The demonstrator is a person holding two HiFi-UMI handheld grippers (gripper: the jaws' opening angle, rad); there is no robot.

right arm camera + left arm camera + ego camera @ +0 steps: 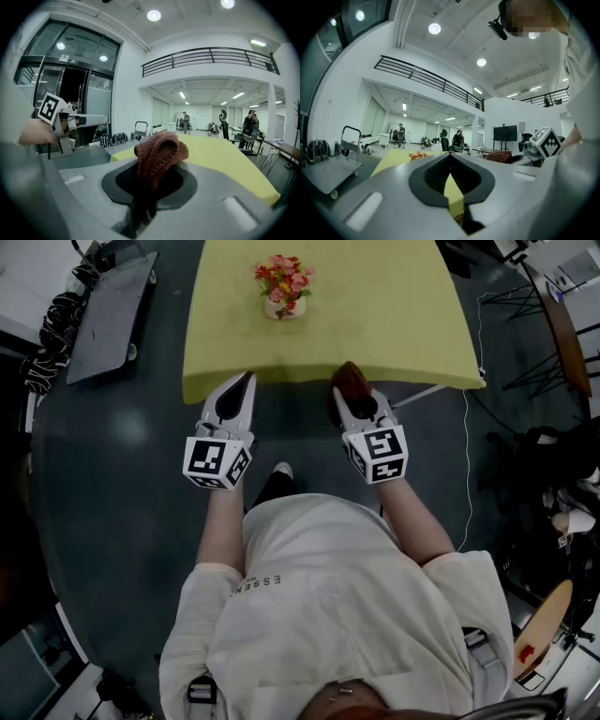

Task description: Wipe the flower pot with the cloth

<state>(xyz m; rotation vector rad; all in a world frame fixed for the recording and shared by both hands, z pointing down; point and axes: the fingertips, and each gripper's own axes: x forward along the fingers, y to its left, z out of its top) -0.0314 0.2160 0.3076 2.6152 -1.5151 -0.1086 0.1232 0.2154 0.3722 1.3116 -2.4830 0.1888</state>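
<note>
pot (pixel 283 307): small and pale, carrying a bunch of red and orange flowers (pixel 284 277). it stands upright toward the far middle of the yellow table (pixel 394 324), well apart from both grippers, which hang short of the table's near edge.

cloth (pixel 159 150): red-brown knit, soft and bunched. the right gripper (pixel 152 173) has its jaws pinched on it, a rounded lump standing above the tips and a tail hanging down between them.

left gripper (pixel 249 379): jaws together, nothing between them.

handling, as judged: the pot looks light and rigid, and the flowers probably make it top-heavy, so a sideways rub may slide or tip it. its material cannot be told, and if glazed it could be slippery and breakable. the best hold seems to be the bare wall below the rim, clear of the blooms, by the left gripper once opened. the cloth should yield to the curve, and light strokes would suit.
</note>
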